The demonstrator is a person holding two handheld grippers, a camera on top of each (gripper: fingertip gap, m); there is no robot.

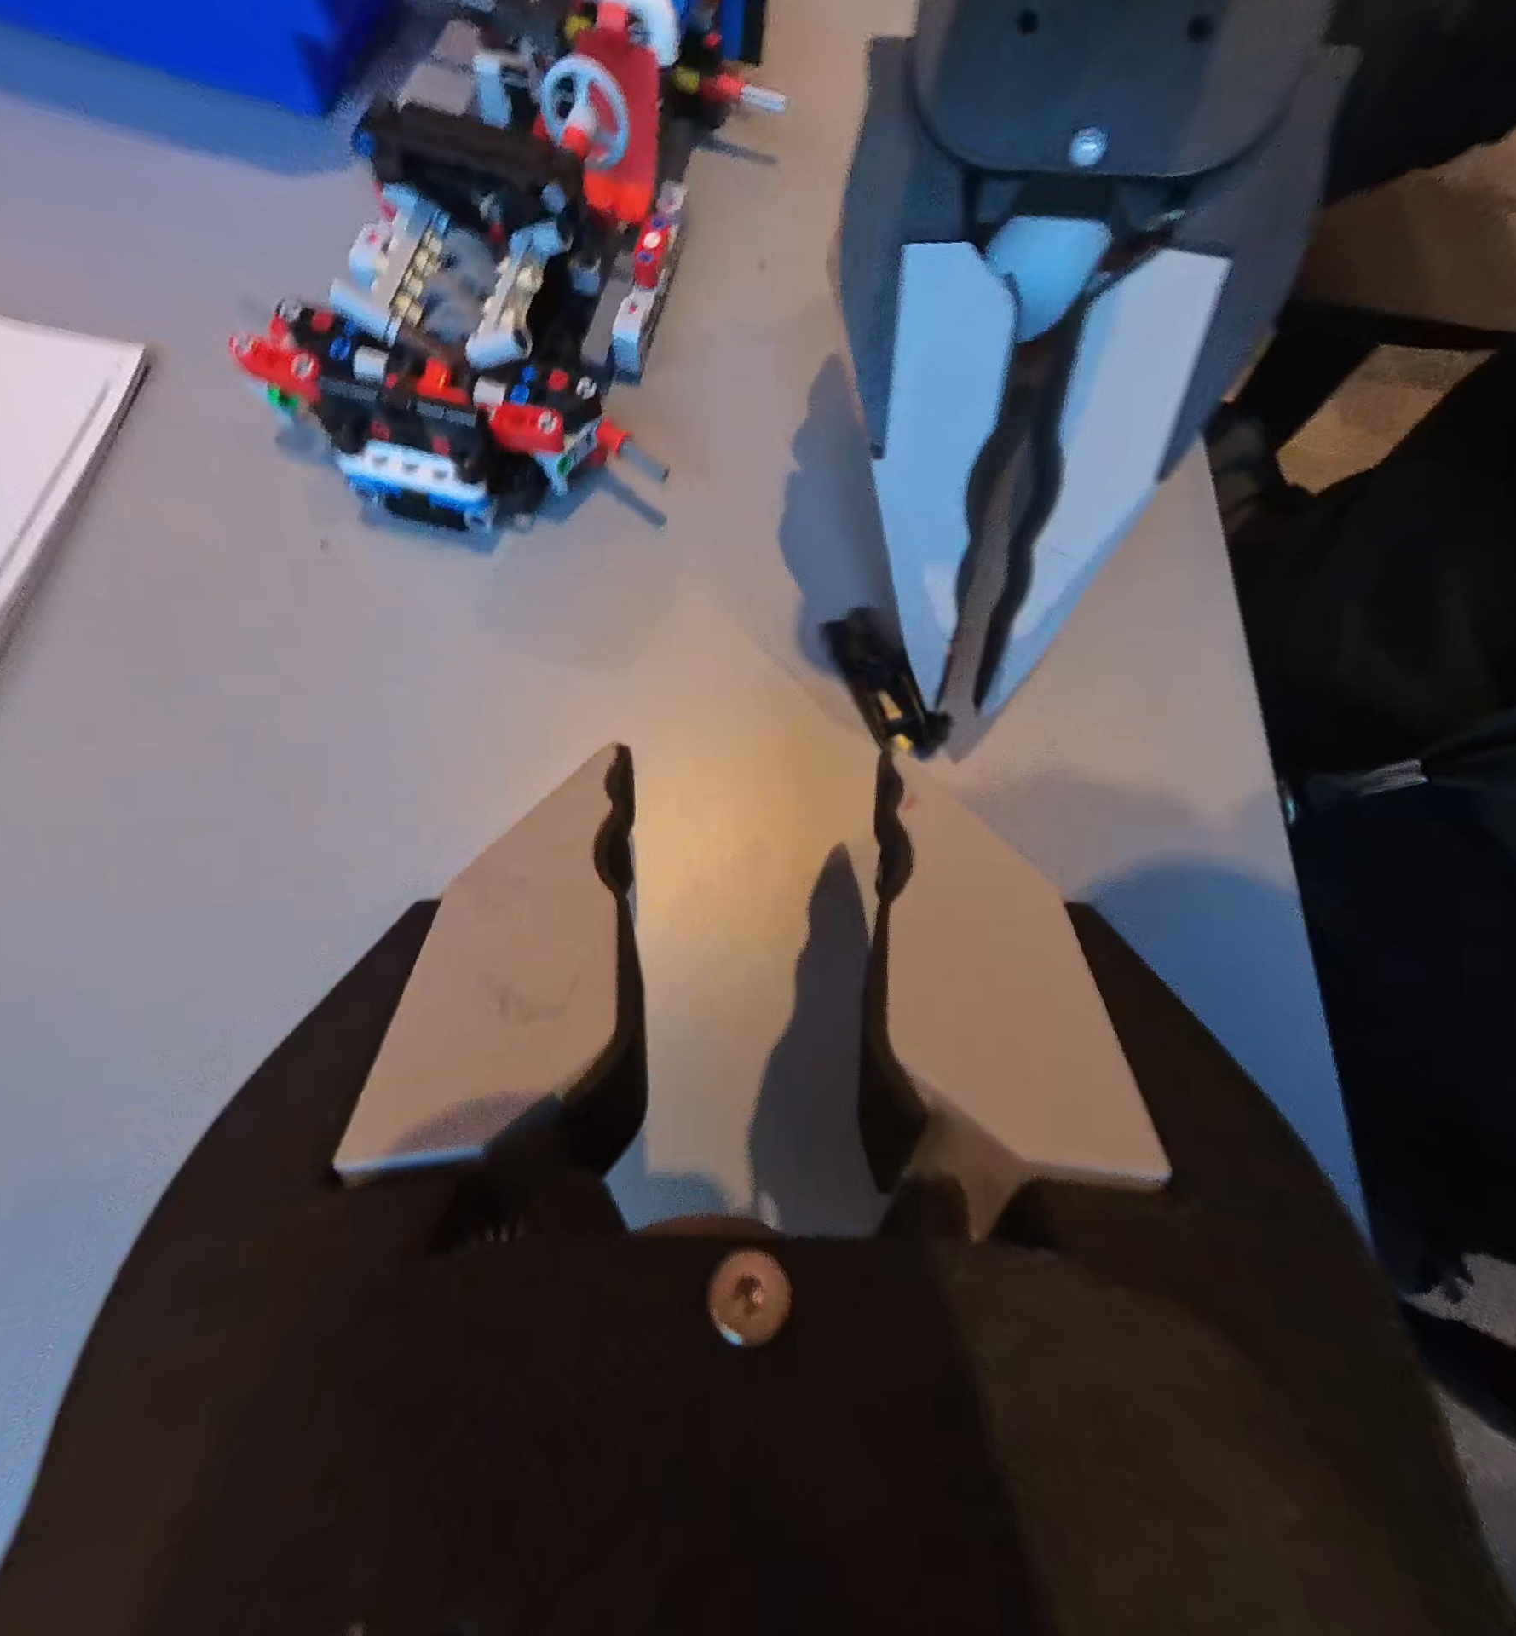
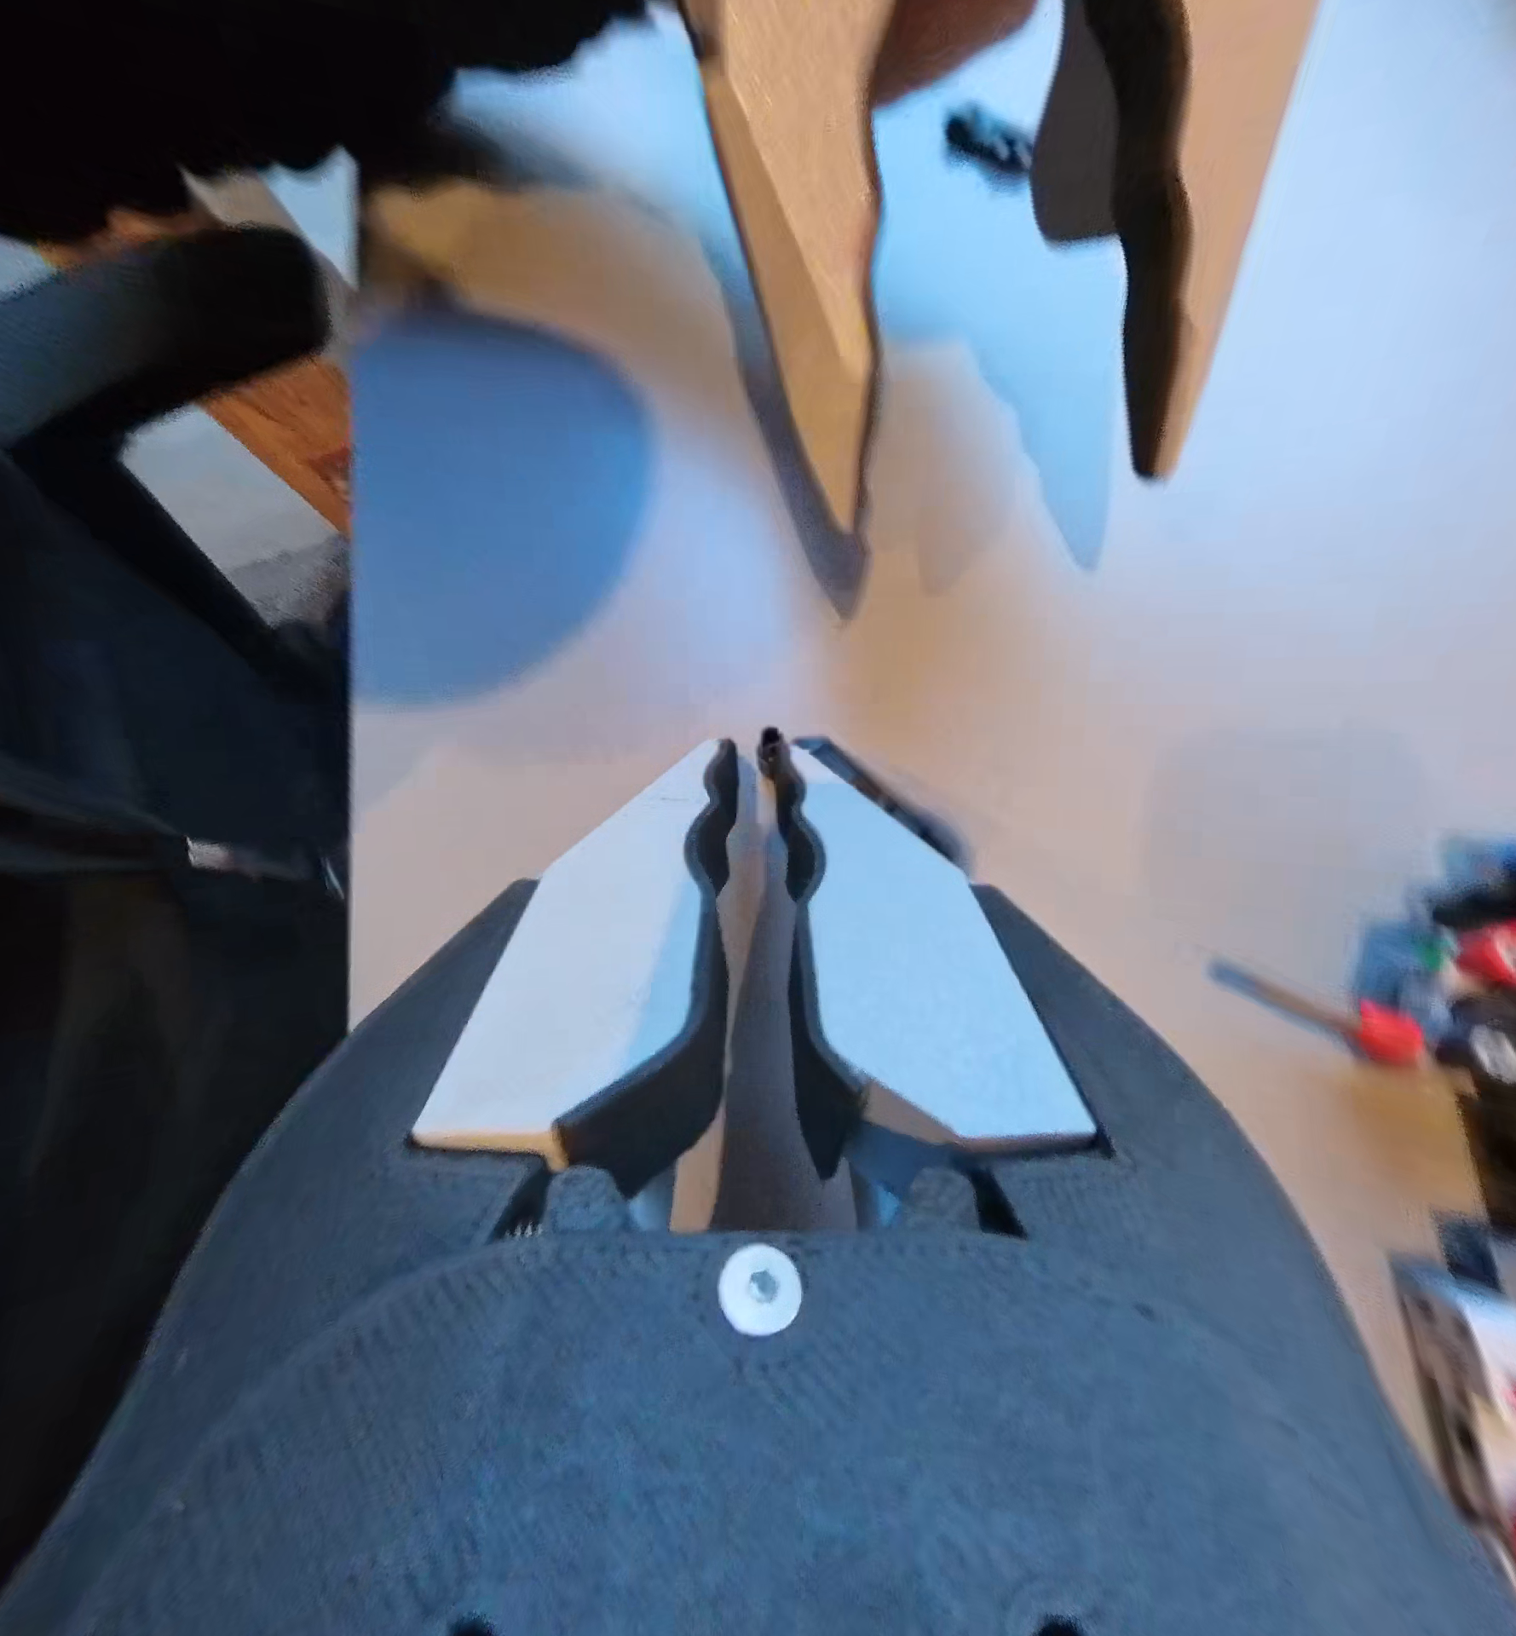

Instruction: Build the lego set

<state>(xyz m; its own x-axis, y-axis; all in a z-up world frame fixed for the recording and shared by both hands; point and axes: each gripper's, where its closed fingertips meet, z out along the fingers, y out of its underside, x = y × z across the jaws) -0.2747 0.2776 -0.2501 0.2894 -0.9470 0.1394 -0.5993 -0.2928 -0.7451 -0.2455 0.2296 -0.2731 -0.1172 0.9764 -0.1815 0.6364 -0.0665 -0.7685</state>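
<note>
The work went on at a pale grey table [image 1: 205,797] whose right edge dropped off to dark chair parts and a strip of wooden floor. The left gripper [image 1: 754,770] hovered low over the bare tabletop with its jaws spread wide and nothing between them, its right fingertip nearly meeting the tip of the other tool. The right gripper [image 1: 962,704] came in from the far side, pointed steeply down toward the table, its jaws drawn almost together with only a thin slit left. At its tip sat a small black lego piece [image 1: 887,682] with a speck of yellow on it; the piece lay against the outer side of the tip, and from the right wrist view a dark bit showed just at the fingertips [image 2: 772,748], but I could not tell whether the jaws really pinched it or only touched it. Farther out, well apart from both tools, the half-built lego car [image 1: 488,292] stood on the table, a mass of black, red, white and blue parts with a grey steering wheel [image 1: 581,106] near its far end and thin axles sticking out at the sides. Behind it sat a blue box [image 1: 161,44], its contents out of sight. At the left edge lay a white booklet [image 1: 19,443], flat on the table.
</note>
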